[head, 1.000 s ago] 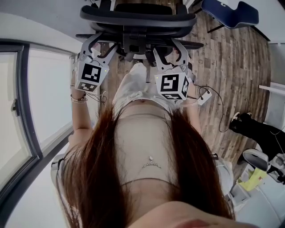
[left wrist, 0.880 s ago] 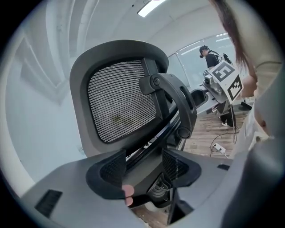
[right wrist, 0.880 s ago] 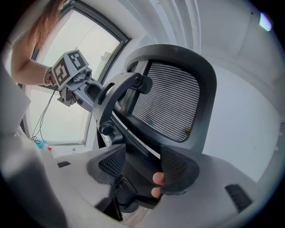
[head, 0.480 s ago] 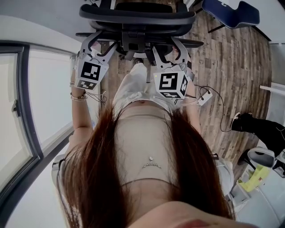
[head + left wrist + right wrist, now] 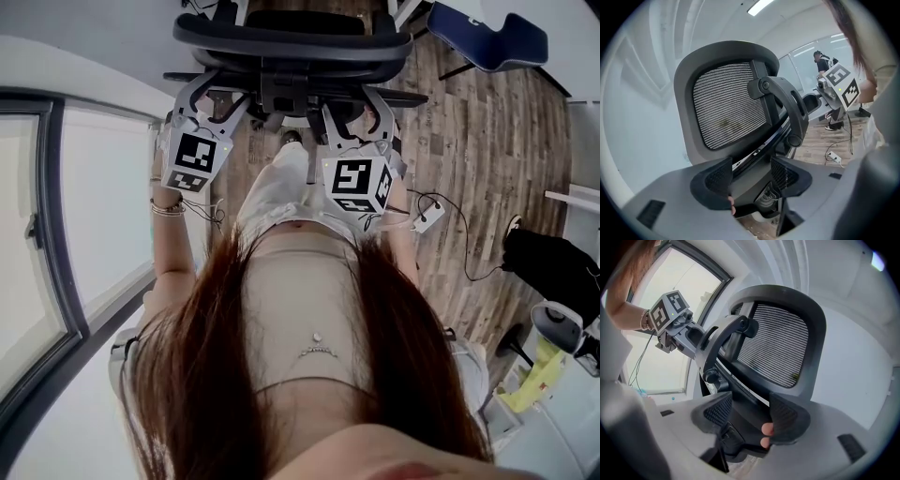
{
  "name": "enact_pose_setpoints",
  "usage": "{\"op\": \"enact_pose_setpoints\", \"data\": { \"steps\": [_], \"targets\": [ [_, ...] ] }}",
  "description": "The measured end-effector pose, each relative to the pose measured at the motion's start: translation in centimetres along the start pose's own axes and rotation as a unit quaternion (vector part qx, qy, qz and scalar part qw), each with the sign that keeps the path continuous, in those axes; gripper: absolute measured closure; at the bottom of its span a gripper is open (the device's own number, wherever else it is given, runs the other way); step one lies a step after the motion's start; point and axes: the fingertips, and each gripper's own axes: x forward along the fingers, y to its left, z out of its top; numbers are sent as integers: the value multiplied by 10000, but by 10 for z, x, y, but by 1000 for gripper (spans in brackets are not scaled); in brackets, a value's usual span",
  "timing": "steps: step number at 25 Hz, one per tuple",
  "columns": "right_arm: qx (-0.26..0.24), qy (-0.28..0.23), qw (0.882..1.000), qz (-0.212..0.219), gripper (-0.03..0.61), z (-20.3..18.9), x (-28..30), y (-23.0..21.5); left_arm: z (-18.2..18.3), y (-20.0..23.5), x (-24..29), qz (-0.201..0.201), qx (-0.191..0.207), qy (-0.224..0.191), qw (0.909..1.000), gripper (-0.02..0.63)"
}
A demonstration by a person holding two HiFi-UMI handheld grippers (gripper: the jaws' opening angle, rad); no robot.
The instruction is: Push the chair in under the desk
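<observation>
The black mesh office chair (image 5: 291, 37) stands at the top of the head view, its back toward me. My left gripper (image 5: 211, 101) and right gripper (image 5: 361, 105) both reach up to the rear of the backrest, left and right of its central spine. In the left gripper view the chair's mesh back (image 5: 726, 108) fills the frame, and the left gripper (image 5: 751, 168) has its jaws apart around the dark lower frame. The right gripper (image 5: 750, 408) likewise stands open against the mesh back (image 5: 773, 348). A pale surface (image 5: 84, 37) lies beyond the chair; whether it is the desk is unclear.
A glass panel with a dark frame (image 5: 42, 234) runs along the left. A blue chair (image 5: 487, 28) stands at the top right on the wood floor (image 5: 497, 141). A power strip with cable (image 5: 427, 214) lies to the right, near another person's dark legs (image 5: 553, 267).
Both grippers and the chair have shifted slightly up and away in the head view, and my leg has stepped forward. The person at the right has moved off to the right.
</observation>
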Motion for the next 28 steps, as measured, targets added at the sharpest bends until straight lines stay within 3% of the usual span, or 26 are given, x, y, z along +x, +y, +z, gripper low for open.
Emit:
{"op": "enact_pose_setpoints", "data": {
  "steps": [28],
  "targets": [
    [58, 16, 9999, -126, 328, 7, 47, -23, 5, 37, 42, -73, -34, 68, 9999, 365]
  ]
}}
